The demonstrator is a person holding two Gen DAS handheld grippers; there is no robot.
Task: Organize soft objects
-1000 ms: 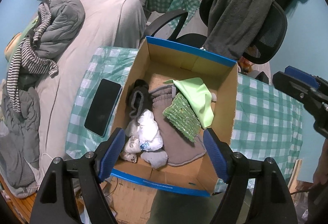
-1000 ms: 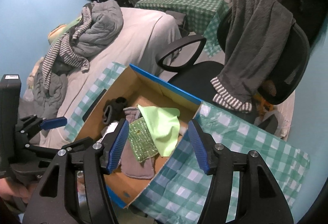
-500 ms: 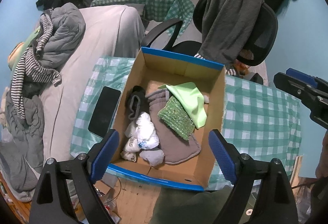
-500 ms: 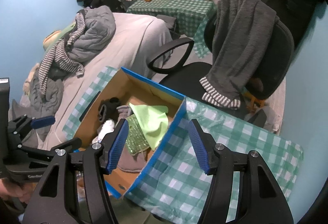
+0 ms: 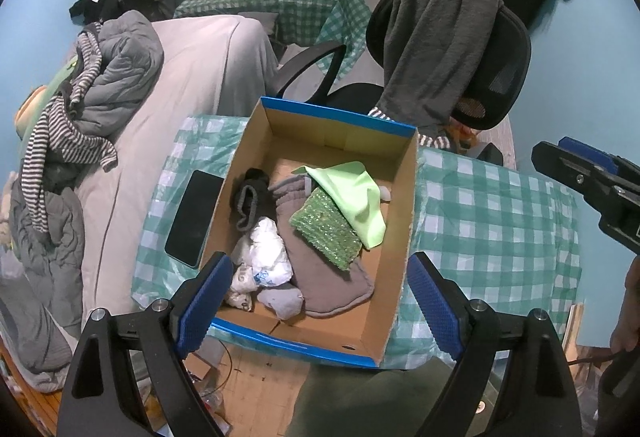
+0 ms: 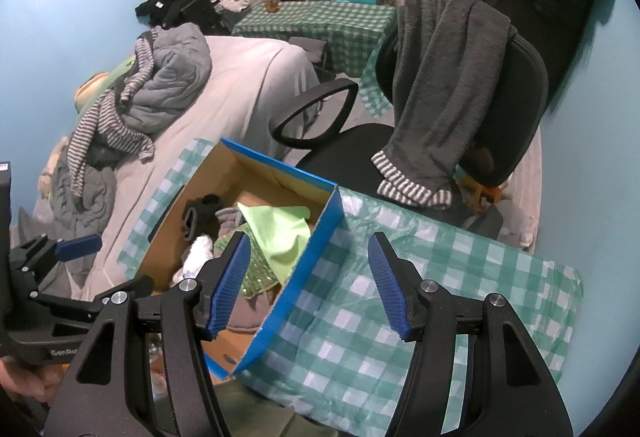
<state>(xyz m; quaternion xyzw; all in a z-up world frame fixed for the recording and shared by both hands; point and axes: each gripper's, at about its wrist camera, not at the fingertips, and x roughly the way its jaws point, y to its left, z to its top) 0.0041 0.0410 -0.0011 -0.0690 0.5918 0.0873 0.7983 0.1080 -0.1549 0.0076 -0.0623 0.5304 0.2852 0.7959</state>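
Box of soft things on the bench, both hand-held grippers above it, empty.

Cardboard box [image 5: 400, 233], blue-edged, open-topped, sits on a bench [image 5: 496, 221] under a crinkled green-check plastic cover. Inside: smooth lime cloth [image 5: 354, 195] draped over a nubbly green sparkly pad [image 5: 326, 235]; flat grey felt-like piece [image 5: 324, 277]; black ribbed sock [image 5: 250, 203]; crumpled white bag [image 5: 266, 257]. Flat black phone [image 5: 194, 219] lies just beside the box. Left hand-held gripper [image 5: 316, 301]: jaws have just been opening, now spread wide, nothing between them. Right hand-held gripper [image 6: 310, 283]: jaws partly apart, touching nothing, over the box's right wall.
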